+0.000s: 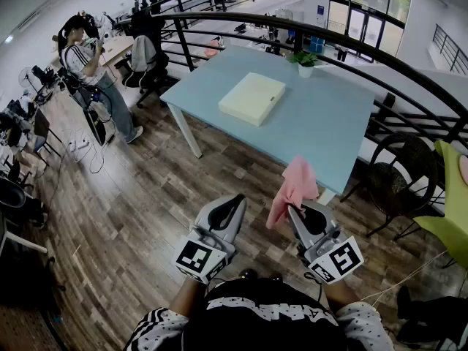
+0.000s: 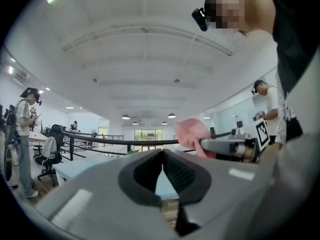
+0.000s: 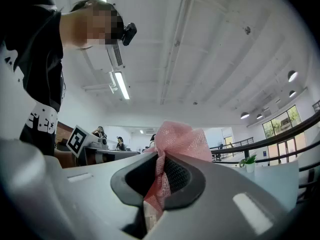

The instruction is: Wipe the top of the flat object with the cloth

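The left gripper (image 1: 235,200) has its jaws together on nothing. Beside it, the right gripper (image 1: 294,210) is clamped on the pink mesh cloth (image 1: 296,187). The cream flat object (image 1: 252,97) lies well ahead on the light-blue table (image 1: 333,126).

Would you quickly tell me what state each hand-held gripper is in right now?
Left hand-held gripper: closed, nothing between its jaws.
Right hand-held gripper: closed on the pink cloth.
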Demonstrator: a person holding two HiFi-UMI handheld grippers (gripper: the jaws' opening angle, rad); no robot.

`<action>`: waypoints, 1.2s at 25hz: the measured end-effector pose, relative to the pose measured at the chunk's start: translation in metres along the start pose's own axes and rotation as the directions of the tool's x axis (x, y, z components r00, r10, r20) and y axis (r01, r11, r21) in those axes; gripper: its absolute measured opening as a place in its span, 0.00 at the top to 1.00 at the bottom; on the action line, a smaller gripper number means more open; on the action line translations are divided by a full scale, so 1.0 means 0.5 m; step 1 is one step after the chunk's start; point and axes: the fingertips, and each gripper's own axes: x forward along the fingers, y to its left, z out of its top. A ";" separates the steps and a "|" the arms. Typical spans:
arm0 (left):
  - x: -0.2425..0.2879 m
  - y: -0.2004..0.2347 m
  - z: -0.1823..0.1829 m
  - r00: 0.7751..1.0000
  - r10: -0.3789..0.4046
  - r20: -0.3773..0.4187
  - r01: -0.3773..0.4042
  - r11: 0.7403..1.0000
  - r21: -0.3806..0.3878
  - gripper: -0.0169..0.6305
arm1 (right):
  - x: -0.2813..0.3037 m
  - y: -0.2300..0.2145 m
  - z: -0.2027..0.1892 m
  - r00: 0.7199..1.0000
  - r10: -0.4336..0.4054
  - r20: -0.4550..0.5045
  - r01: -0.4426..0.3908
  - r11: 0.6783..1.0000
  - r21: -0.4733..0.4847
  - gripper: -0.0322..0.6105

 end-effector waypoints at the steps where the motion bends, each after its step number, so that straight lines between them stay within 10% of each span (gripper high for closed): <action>1: 0.001 0.002 -0.003 1.000 0.003 0.001 -0.003 1.000 -0.002 0.97 | -0.001 -0.002 -0.002 1.000 -0.003 0.002 0.003 1.000 0.001 0.92; 30: 0.015 0.016 -0.033 0.976 0.217 -0.007 -0.217 0.975 -0.044 0.97 | -0.003 -0.109 -0.033 0.995 0.097 0.013 -0.098 0.991 0.090 0.92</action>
